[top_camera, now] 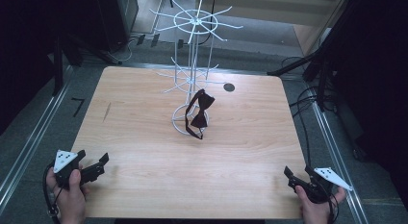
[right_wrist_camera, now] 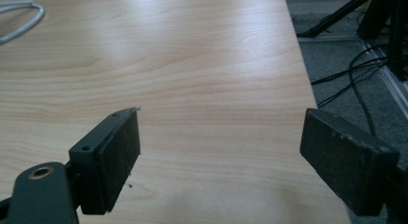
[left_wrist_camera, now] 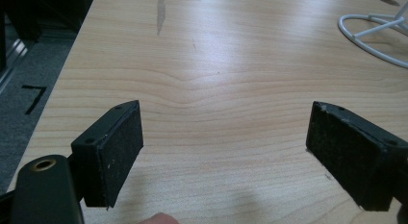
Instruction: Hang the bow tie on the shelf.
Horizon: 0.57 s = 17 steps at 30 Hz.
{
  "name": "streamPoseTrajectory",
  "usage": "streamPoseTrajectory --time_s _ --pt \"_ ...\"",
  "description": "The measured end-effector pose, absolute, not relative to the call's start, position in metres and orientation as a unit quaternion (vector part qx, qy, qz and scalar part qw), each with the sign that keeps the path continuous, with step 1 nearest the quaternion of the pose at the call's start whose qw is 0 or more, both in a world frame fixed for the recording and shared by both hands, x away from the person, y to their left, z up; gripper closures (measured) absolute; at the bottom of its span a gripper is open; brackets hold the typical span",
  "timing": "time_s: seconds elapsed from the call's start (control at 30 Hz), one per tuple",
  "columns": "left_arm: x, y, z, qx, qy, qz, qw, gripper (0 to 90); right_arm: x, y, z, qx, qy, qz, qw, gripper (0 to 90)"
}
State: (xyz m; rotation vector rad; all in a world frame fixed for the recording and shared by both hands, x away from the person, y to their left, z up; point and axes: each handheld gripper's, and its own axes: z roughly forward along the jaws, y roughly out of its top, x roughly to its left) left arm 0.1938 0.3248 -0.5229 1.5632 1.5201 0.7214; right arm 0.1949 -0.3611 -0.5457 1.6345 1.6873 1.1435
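A white wire display stand (top_camera: 193, 65) rises from the middle of the wooden table (top_camera: 144, 152), its ring base (left_wrist_camera: 370, 36) at the upper right of the left gripper view. A dark bow tie (top_camera: 199, 112) with its strap hangs from a low hook of the stand, down near the base. My left gripper (top_camera: 94, 167) rests at the table's near left corner, jaws wide open with nothing between them (left_wrist_camera: 223, 152). At the near right corner my right gripper (top_camera: 294, 180) is open too, bare wood showing between its pads (right_wrist_camera: 221, 156).
A small dark round hole (top_camera: 229, 87) marks the table behind the stand. Black cables (right_wrist_camera: 356, 75) trail on the grey floor past the right edge. Metal rails run along both sides, and a black "7" mark (top_camera: 77, 106) lies on the floor at left.
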Motion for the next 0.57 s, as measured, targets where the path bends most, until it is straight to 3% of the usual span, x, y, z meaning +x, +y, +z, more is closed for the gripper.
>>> streamPoseTrajectory --time_s 0.57 --pt "0.1937 0.3247 -0.5229 0.623 0.602 0.287 0.408 13.5 0.1866 -0.3667 -0.5511 0.61 0.628 0.392 0.283 14.2"
